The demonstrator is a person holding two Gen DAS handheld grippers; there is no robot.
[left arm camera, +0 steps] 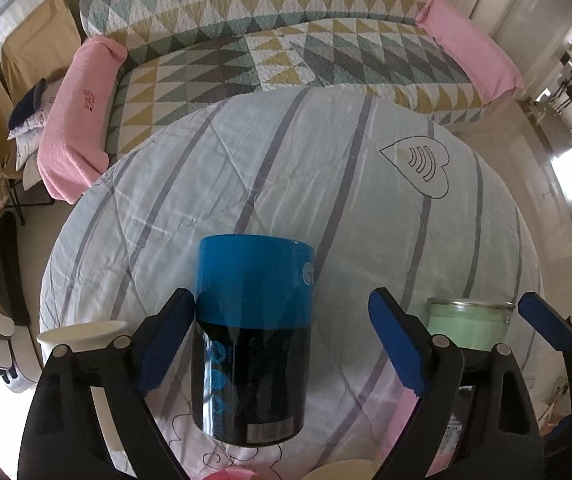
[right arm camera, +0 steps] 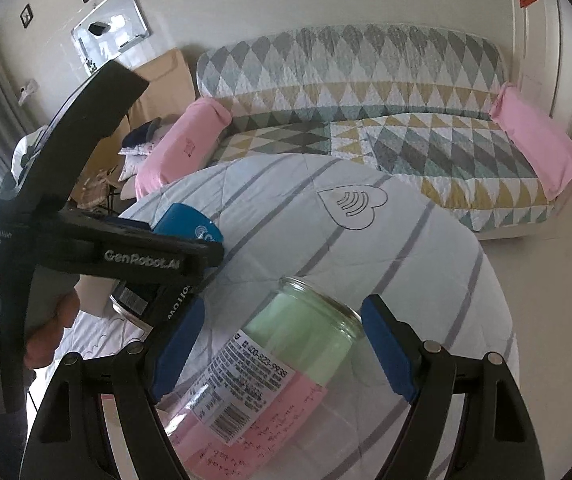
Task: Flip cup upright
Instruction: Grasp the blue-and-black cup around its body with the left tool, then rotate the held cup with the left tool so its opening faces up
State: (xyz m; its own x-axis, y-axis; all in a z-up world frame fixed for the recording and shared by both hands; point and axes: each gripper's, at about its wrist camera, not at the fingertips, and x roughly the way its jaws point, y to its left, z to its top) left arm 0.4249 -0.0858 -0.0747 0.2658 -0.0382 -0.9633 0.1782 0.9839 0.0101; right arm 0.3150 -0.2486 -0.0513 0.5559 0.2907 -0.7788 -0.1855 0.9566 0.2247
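Observation:
A blue and black cup (left arm camera: 252, 340) stands upright between the fingers of my left gripper (left arm camera: 282, 344); the left pad touches its side, the right pad stands well clear, so the gripper is open. In the right wrist view the cup (right arm camera: 188, 226) shows behind the left gripper's black body (right arm camera: 142, 258). My right gripper (right arm camera: 282, 348) is open around a glass jar (right arm camera: 286, 356) with a pale green band, a pink band and a barcode label; the jar leans to the right between the pads. The jar also shows in the left wrist view (left arm camera: 468, 324), between the right gripper's blue pads.
The cups stand on a round table under a light striped cloth (left arm camera: 286, 184). A white paper cup (left arm camera: 86, 334) stands at the table's left edge. A sofa with a triangle-pattern quilt (left arm camera: 286, 52) and pink armrests lies behind. Glossy floor (left arm camera: 546, 184) lies to the right.

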